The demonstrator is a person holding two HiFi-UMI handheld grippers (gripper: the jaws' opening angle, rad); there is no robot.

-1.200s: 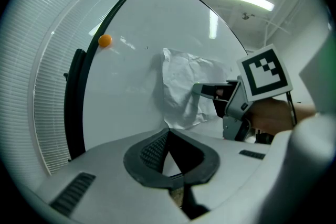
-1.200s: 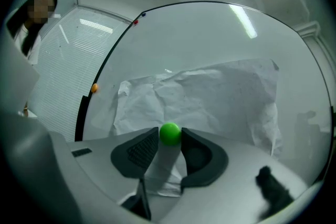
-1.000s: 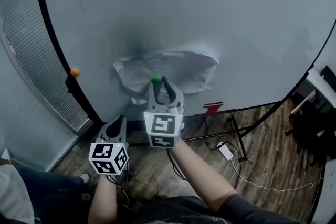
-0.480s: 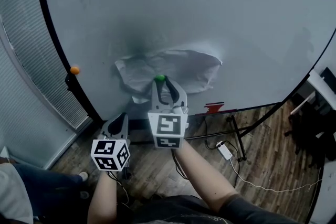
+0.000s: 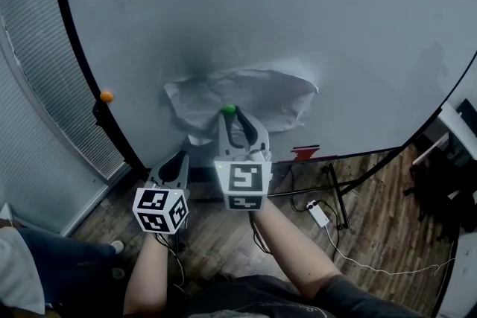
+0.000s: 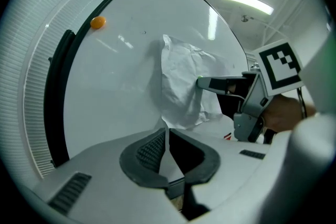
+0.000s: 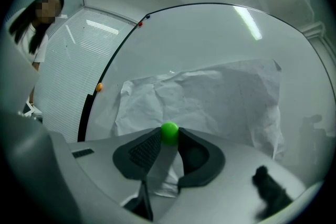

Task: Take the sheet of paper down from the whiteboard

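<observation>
A crumpled white sheet of paper (image 5: 257, 94) hangs low on the whiteboard (image 5: 261, 11), pinned by a small green magnet (image 5: 229, 109). My right gripper (image 5: 232, 114) points level at the board. Its jaws have just been closing, and both pads now touch the green magnet (image 7: 169, 132) in front of the paper (image 7: 210, 97). My left gripper (image 5: 179, 158) is shut with nothing in it, below and left of the sheet. In the left gripper view, that gripper (image 6: 166, 131) points at the paper's (image 6: 181, 86) lower corner, with the right gripper (image 6: 202, 82) beyond it.
An orange magnet (image 5: 107, 96) sits on the board's left frame. A red item (image 5: 303, 153) lies at the board's lower edge. The stand legs (image 5: 335, 190) and a white adapter with its cable (image 5: 320, 214) are on the wooden floor. A person (image 7: 31, 34) stands at the left by the ribbed wall (image 5: 30, 123).
My left gripper has moved forward toward the board's lower edge. The right gripper stays at the green magnet, with its jaws drawn in around it.
</observation>
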